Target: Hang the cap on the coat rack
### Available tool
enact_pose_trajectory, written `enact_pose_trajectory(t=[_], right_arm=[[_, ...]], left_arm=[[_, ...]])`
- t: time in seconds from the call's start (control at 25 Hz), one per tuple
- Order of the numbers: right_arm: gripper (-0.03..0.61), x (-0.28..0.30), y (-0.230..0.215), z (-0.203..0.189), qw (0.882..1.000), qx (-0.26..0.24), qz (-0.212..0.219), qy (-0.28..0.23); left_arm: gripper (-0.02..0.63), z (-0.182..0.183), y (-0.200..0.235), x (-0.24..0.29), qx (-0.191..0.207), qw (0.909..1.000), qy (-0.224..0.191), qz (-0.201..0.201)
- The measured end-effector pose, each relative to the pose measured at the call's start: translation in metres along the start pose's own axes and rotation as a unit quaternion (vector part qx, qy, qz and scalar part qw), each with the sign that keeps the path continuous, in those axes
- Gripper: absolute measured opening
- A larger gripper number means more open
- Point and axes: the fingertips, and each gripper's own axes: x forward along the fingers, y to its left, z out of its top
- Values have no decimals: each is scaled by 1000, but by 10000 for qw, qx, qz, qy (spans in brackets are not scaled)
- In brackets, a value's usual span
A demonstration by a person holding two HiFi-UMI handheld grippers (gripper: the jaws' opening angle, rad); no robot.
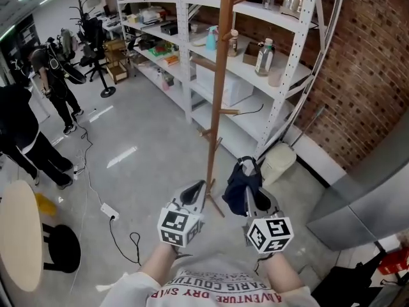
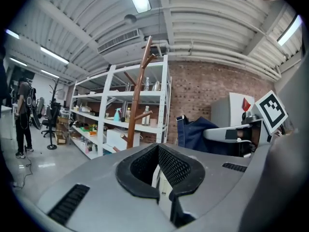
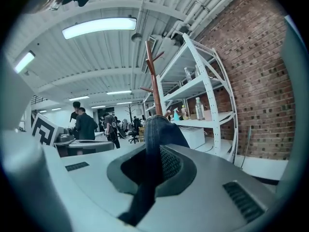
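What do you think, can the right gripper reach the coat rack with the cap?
Probably yes. The right gripper, jaws shut on the cap, is close in front of the coat rack, with nothing between them.

**Three viewpoints, one coat rack shared**

The scene is overlooked from the person's head, steeply downward. The floor [image 1: 147,139] is spread out below, and the left hand-held gripper [image 1: 193,194] and right hand-held gripper [image 1: 250,194] are seen close by at the lower edge. Each gripper view is taken from low on its own hand-held gripper and aimed forward and upward along the jaws, so the ceiling is taken in. The coat rack [image 1: 217,94], the white shelving [image 1: 255,62] and the brick wall [image 1: 364,75] are shared by all three views. The cap [image 3: 157,134], pinched in the right jaws, is seen very near in the right gripper view and from the side in the left gripper view.
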Motion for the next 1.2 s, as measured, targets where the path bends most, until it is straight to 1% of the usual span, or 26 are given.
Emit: enact_pose_trajectory(t=[0.12, 0.24, 0.48, 0.6, 0.76, 0.96, 1.2], right_arm=[[18, 9, -7, 16, 9995, -170, 222, -118], [18, 21, -10, 40, 9984, -268, 387, -322], [18, 44, 3, 94, 9924, -743, 614, -769], [18, 56, 13, 125, 9875, -1010, 609, -1048], [18, 73, 21, 174, 9808, -1143, 535, -1484], [18, 86, 33, 221, 9698, -1455, 525, -1886], [18, 92, 43, 271, 9558, -1764, 379, -2321]], left_arm=[[6, 0, 1, 7, 50, 9999, 43, 149], [6, 6, 8, 13, 144, 9996, 7, 230], [6, 15, 26, 23, 105, 9998, -40, 155], [6, 25, 37, 29, 80, 9998, -145, 129], [6, 41, 49, 39, 158, 9995, -283, 58], [6, 41, 57, 46, 162, 9996, -252, -11], [6, 38, 54, 52, 169, 9994, -205, -228]])
